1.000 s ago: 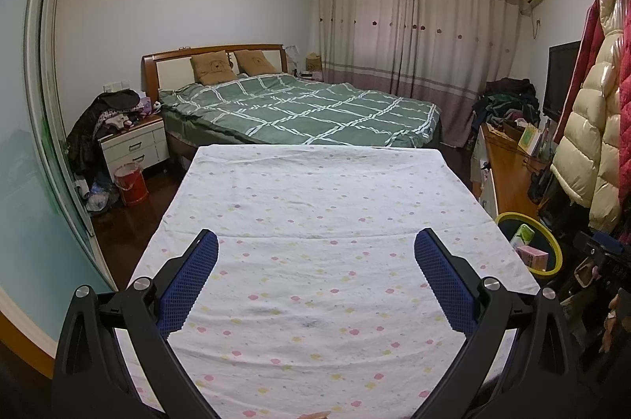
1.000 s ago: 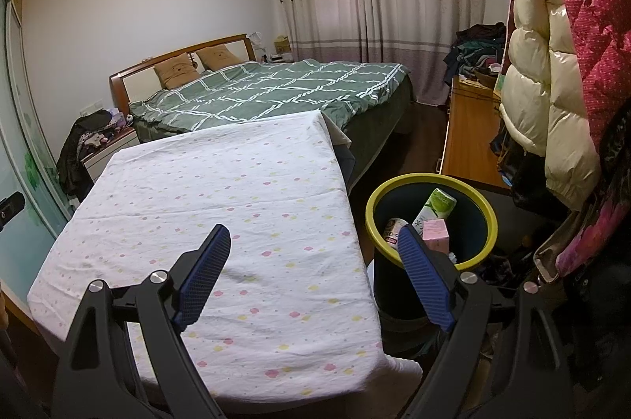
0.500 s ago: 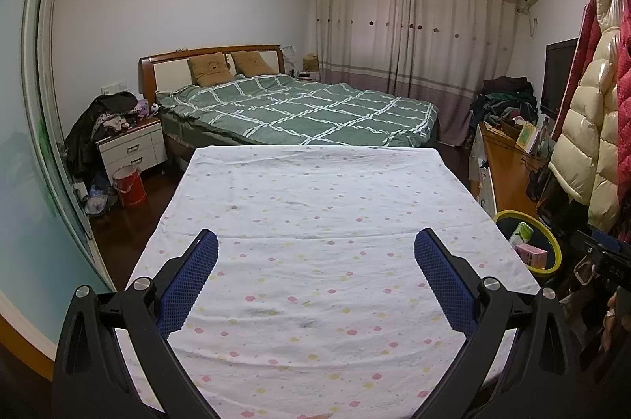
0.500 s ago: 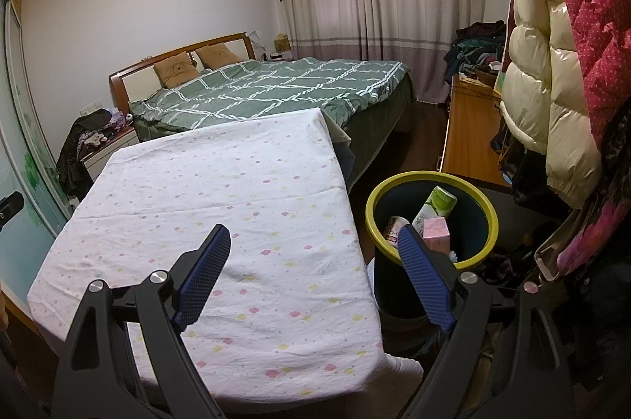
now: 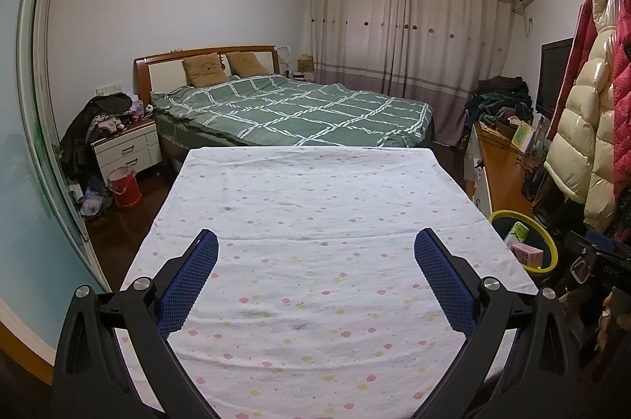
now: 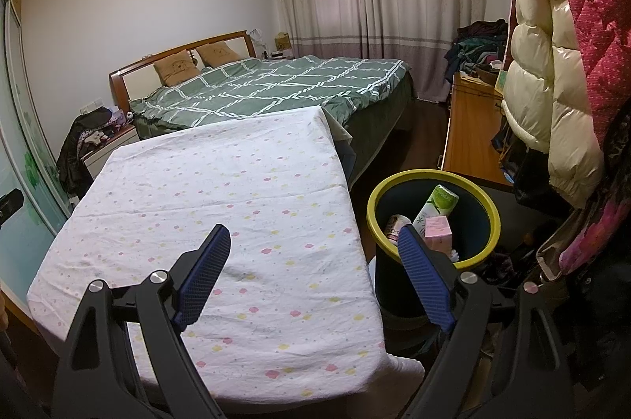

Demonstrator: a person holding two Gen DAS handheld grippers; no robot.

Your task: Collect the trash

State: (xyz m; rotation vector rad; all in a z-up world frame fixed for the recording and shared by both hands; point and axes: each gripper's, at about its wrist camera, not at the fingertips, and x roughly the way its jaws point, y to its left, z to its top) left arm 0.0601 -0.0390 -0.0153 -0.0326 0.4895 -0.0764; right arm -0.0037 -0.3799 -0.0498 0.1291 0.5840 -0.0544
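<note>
— Holding both claws over the table; what do you want to know?

— How wide are they, and is anything in them?

— My left gripper (image 5: 315, 253) has its jaws spread far apart with nothing between them, only the tablecloth (image 5: 307, 222) beneath. My right gripper (image 6: 313, 247) is just as wide and empty. Neither touches anything I can see.

— What are the fingers like?

— Flat blue pads (image 6: 203, 273) with a fine meshed grip texture, set on black angular plastic arms with round silver bolts.

— And the cloth?

— Thin white cotton, creased, sprinkled with little pink and yellow flowers, hanging over the table's rounded corners.

— Where is the trash?

— In the trash bin (image 6: 483, 200), which stands just beside the table, off its right edge. It is a round dark tub with a yellow-green rim. Inside lean a white tube with green print (image 6: 437, 204), a pink carton (image 6: 437, 229) and a small can (image 6: 394, 226), all bunched together. My right pad overlaps the bin's near rim in view.
</note>
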